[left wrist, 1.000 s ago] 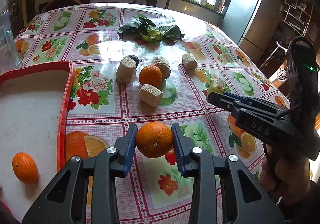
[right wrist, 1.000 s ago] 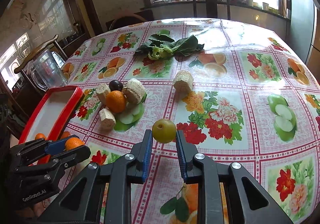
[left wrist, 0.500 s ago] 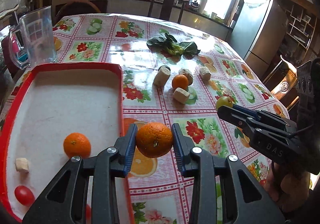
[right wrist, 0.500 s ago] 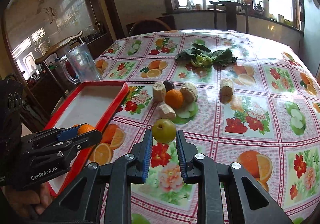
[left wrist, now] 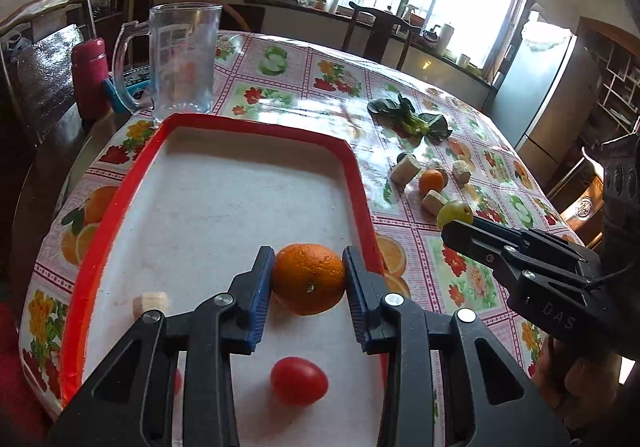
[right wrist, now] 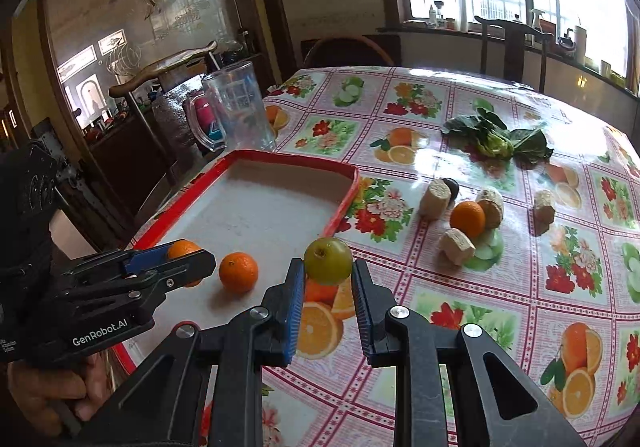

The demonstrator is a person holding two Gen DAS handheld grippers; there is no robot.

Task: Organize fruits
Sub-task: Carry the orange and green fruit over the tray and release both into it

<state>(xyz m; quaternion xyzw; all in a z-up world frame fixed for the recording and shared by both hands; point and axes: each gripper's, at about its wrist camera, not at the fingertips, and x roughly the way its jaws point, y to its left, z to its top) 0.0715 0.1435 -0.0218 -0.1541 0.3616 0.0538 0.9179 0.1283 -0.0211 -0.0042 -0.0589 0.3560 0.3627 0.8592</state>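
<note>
- Orange (left wrist: pixel 309 278): round, bright, pitted skin, small stem dimple facing cam. Clamped betw. blue pads of left hand-held gripper (left wrist: pixel 308 287), over near-right part of the red tray (left wrist: pixel 248 129); whether it touches the tray floor can't be told.
- Green fruit (right wrist: pixel 328 261): round, yellow-green, brown stem pit on top. Pinched betw. pads of right hand-held gripper (right wrist: pixel 329 287), just outside tray's right rim, above the worktop (right wrist: pixel 540 303).
- 2nd orange (right wrist: pixel 238 272): smaller, loose on tray floor, near-right area of tray, just beside left gripper's tip.
- Red tomato-like fruit (left wrist: pixel 299 380): smooth, oval, on tray floor at its near edge, under left gripper's arms.
- Pale cut chunk (left wrist: pixel 151 303): beige, in tray, near-left side.
- Red tray: white floor, red raised rim, on flower/fruit-print oilcloth.
- Left hand-held gripper: level-ish, pointing across tray toward its far rim; jaws narrowed onto orange. Bare hand (right wrist: pixel 52 387) on grip.
- Right hand-held gripper: right of tray, angled toward it; jaws narrowed onto green fruit.
- Right of tray, on worktop: 3rd orange (right wrist: pixel 467 218), dark plum-like fruit (right wrist: pixel 453 188), several beige stubs (right wrist: pixel 435 199) clustered together.
- Leafy greens (right wrist: pixel 498 139): beyond that cluster, far right of tray.
- Clear glass mug (left wrist: pixel 182 61): upright, just behind tray's far-left corner.
</note>
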